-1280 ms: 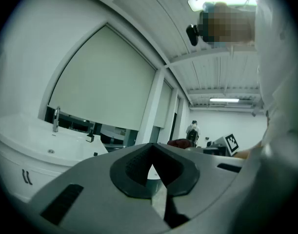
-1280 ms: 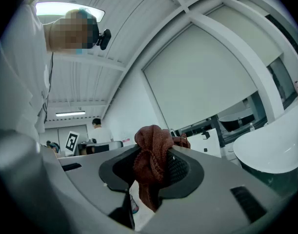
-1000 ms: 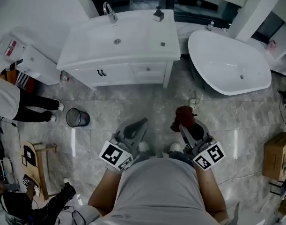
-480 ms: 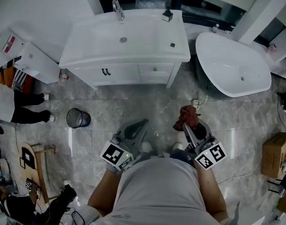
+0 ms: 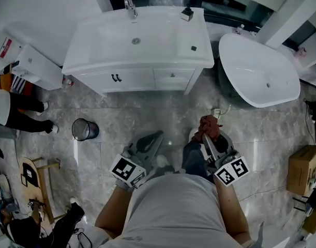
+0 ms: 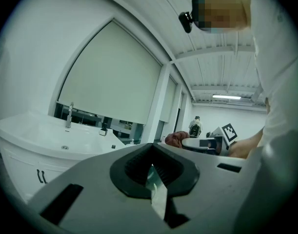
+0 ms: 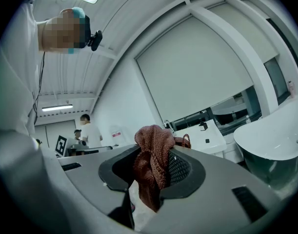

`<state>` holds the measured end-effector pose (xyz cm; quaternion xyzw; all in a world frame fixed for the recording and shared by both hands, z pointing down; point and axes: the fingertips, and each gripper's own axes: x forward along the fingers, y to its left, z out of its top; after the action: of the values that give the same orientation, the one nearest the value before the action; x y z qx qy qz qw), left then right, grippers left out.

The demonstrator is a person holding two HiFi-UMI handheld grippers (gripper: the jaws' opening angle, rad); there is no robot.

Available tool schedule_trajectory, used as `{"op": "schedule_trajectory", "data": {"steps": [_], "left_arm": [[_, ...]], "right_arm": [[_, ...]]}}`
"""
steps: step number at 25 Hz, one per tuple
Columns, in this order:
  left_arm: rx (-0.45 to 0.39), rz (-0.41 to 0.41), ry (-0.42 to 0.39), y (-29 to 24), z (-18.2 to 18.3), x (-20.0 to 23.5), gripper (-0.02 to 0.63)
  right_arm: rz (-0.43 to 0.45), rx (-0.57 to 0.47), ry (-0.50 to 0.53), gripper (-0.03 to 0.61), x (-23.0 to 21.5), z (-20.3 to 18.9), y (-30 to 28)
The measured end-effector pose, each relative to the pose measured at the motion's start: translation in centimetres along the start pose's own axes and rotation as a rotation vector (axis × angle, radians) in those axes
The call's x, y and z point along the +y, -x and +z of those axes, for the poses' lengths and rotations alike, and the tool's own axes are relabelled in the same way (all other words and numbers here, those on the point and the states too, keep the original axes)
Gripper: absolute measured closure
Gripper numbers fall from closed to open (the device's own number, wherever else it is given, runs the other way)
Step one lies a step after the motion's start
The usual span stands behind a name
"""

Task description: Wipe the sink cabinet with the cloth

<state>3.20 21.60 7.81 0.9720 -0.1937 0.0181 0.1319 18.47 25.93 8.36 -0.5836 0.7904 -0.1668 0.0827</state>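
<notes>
White bathtub (image 5: 258,68) upper right; black bin (image 5: 85,129) on floor (image 5: 163,112); cardboard box (image 5: 301,170) right edge.

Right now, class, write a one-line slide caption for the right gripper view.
Right gripper, jaws shut on a bunched reddish-brown cloth, facing the white sink cabinet.

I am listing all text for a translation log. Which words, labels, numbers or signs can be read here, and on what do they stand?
No text can be read.
The red-and-white label on the white fixture at left: too small to read.
The square markers on the left tool and right tool: black-and-white patterns, no letters.
</notes>
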Motion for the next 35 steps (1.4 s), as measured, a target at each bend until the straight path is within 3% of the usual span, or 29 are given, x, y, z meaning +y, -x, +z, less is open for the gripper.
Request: {"op": "schedule_trajectory", "data": {"steps": [13, 20, 27, 35], "left_arm": [[0.023, 0.158, 0.003, -9.1, 1.8, 5.6, 0.604], [0.008, 0.332, 0.019, -13.0, 2.3, 8.2, 0.604], [0.006, 0.533, 0.100, -12.9, 0.2, 9.9, 0.604], [0.043, 0.600, 0.199, -11.3, -5.5, 12.7, 0.603]], "right_arm": [[0.131, 0.100, -0.091, 0.460, -9.5, 1.7, -10.1], [0.202, 0.196, -0.123, 0.460, -14.4, 1.7, -15.0], [0.228, 0.375, -0.136, 0.460, -17.9, -2.9, -18.8], [0.117, 0.551, -0.109, 0.460, -21.6, -10.1, -21.4]]}}
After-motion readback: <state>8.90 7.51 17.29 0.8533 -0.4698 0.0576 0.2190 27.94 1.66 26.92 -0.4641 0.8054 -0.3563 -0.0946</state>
